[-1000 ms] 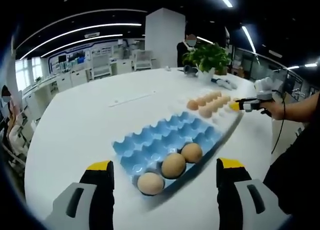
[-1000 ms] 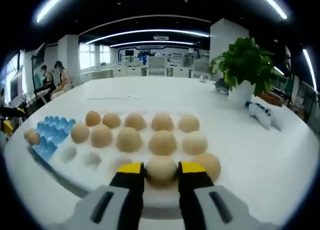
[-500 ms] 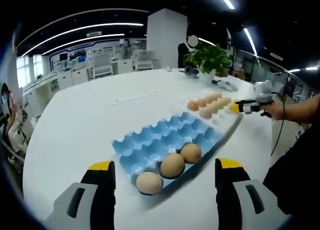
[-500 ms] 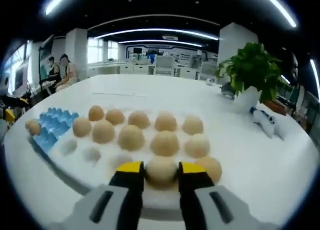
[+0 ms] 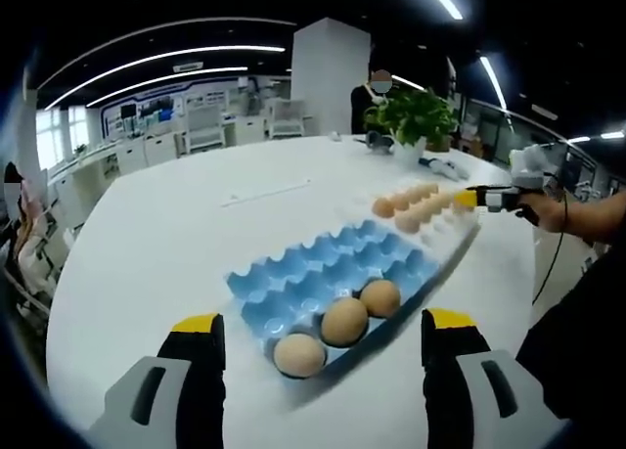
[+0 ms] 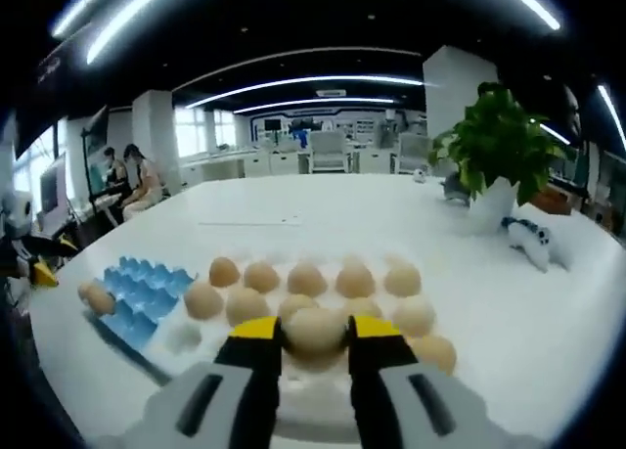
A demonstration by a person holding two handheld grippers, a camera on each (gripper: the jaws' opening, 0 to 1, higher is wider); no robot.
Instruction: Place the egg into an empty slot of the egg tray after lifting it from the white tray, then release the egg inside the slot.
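white table (image 5: 156, 244) carries the blue egg tray (image 5: 313, 273), three eggs in its near row, with the white tray (image 6: 323, 410) of eggs just beyond it. right gripper (image 6: 315, 334) clamps one egg (image 6: 315, 334) between its jaws, above the white tray; the egg's lower half is hidden. left gripper (image 5: 318, 336) hangs wide open, near the blue tray.

The left gripper view is taken from low over the counter (image 5: 156, 244), close to the blue tray (image 5: 333, 273), facing along it toward the white tray (image 5: 430, 219) and plant (image 5: 411, 116). The right gripper view is taken just above the white tray (image 6: 323, 410) (its eggs close below), facing the blue tray (image 6: 142, 292) at left. Both trays, the counter and plant (image 6: 499, 146) are shared.
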